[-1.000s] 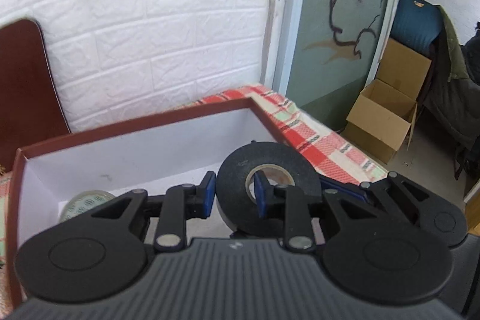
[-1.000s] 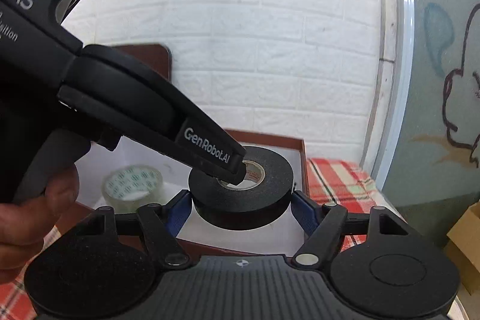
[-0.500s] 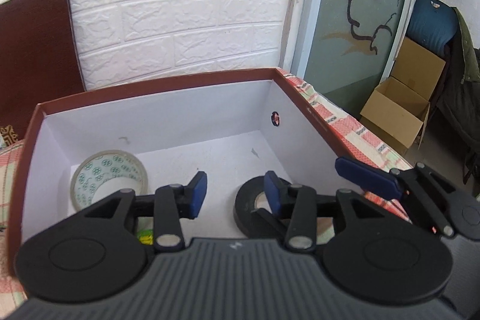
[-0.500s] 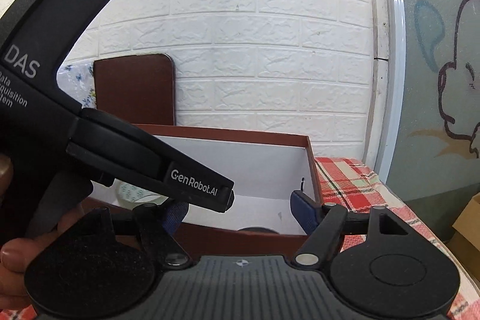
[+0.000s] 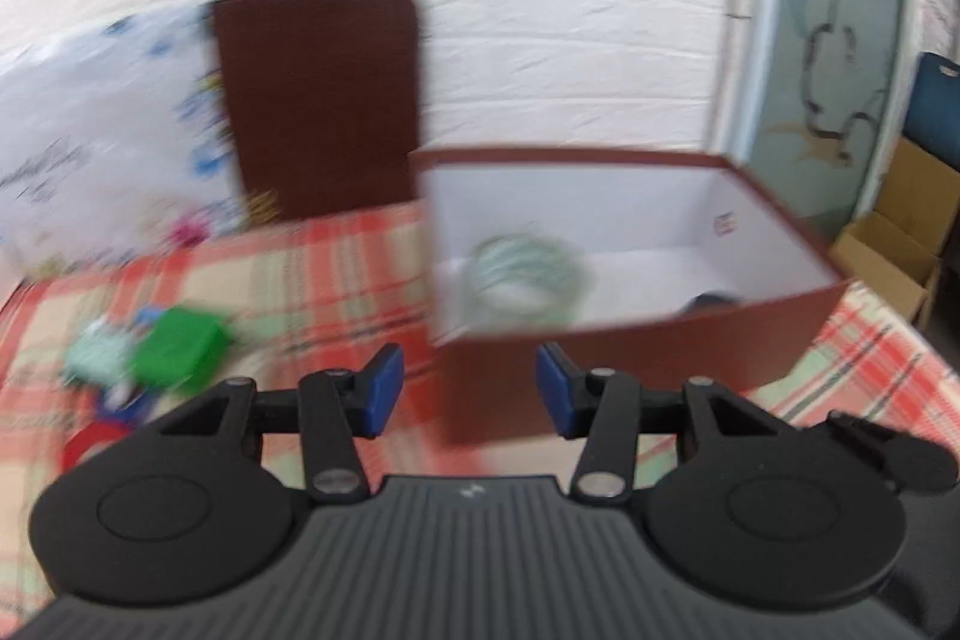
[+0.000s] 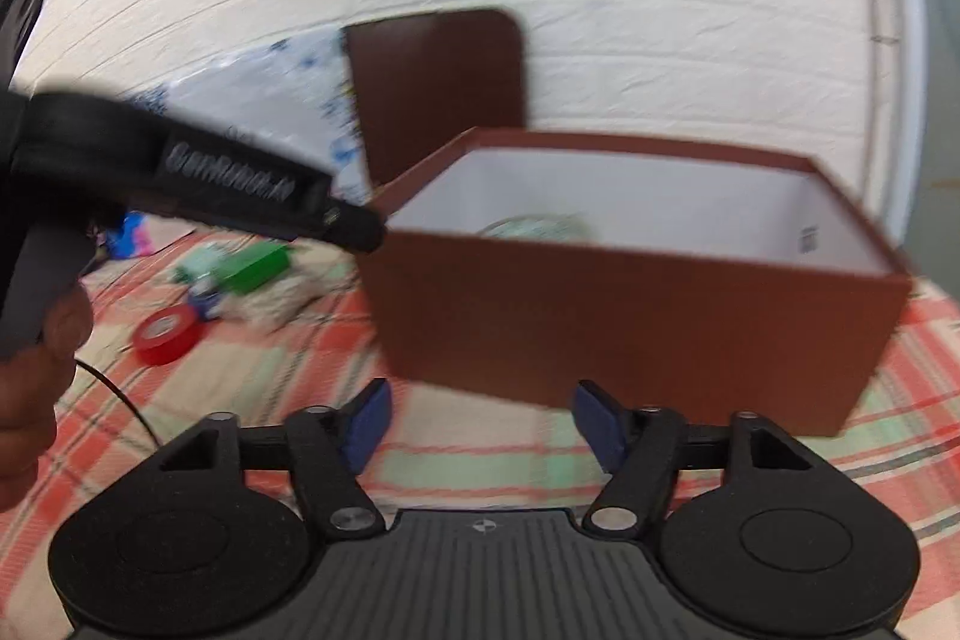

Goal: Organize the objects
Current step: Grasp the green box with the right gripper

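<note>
A brown box (image 5: 630,352) with a white inside stands on the plaid cloth, and in the right wrist view the box (image 6: 600,316) is just ahead. A clear printed tape roll (image 5: 522,274) lies inside, with a sliver of the black tape roll (image 5: 717,301) beside it. My left gripper (image 5: 468,388) hangs in front of the box, its jaws opening with nothing between them. My right gripper (image 6: 483,424) is closing on nothing, low over the cloth. A red tape roll (image 6: 165,334) and a green packet (image 6: 258,268) lie to the left. The frames are blurred.
A brown board (image 5: 318,100) leans on the white brick wall beside a printed plastic bag (image 5: 102,130). A hand (image 6: 36,370) holds the left gripper's handle, whose finger (image 6: 240,184) crosses the right wrist view. A cardboard box (image 5: 894,250) sits on the floor at right.
Both grippers have pulled back from above the box to its front. The black tape roll, held by the left gripper a second ago, now lies in the box. Left jaws widened, right jaws narrowed.
</note>
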Action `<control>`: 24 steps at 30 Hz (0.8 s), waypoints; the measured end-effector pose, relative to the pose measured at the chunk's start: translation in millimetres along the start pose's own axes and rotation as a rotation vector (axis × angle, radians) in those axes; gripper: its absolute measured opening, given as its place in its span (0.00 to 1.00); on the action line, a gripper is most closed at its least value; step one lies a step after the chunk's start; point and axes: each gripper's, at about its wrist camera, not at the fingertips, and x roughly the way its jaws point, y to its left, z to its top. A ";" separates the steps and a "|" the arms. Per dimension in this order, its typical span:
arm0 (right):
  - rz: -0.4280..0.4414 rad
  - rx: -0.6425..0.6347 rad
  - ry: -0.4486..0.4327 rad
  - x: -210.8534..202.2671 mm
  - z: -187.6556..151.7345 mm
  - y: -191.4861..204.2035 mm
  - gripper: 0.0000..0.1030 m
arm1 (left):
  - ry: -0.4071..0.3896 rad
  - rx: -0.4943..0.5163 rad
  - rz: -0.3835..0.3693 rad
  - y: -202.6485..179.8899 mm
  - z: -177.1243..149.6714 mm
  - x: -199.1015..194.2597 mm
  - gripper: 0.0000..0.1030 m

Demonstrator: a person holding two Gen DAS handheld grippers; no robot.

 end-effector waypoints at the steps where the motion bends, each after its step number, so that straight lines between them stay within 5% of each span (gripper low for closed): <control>1: 0.025 -0.012 0.017 5.2 0.1 10.4 0.56 | 0.017 -0.021 0.034 20.6 -12.8 -1.4 0.50; 8: 0.140 -0.134 0.072 47.0 18.6 80.5 0.53 | 0.121 -0.208 0.369 168.8 -98.2 0.9 0.50; 10: 0.147 -0.173 0.051 66.5 32.3 97.7 0.60 | 0.041 -0.236 0.422 195.7 -117.7 -2.7 0.59; 12: 0.150 -0.176 0.033 90.2 48.1 112.5 0.65 | -0.018 -0.297 0.390 209.8 -126.0 -7.7 0.61; 16: 0.149 -0.128 0.028 136.7 74.7 131.8 0.75 | -0.023 -0.262 0.395 201.5 -123.1 -5.8 0.62; 24: 0.186 -0.330 0.073 188.7 85.5 161.7 0.78 | -0.043 -0.305 0.344 206.6 -126.6 -7.5 0.67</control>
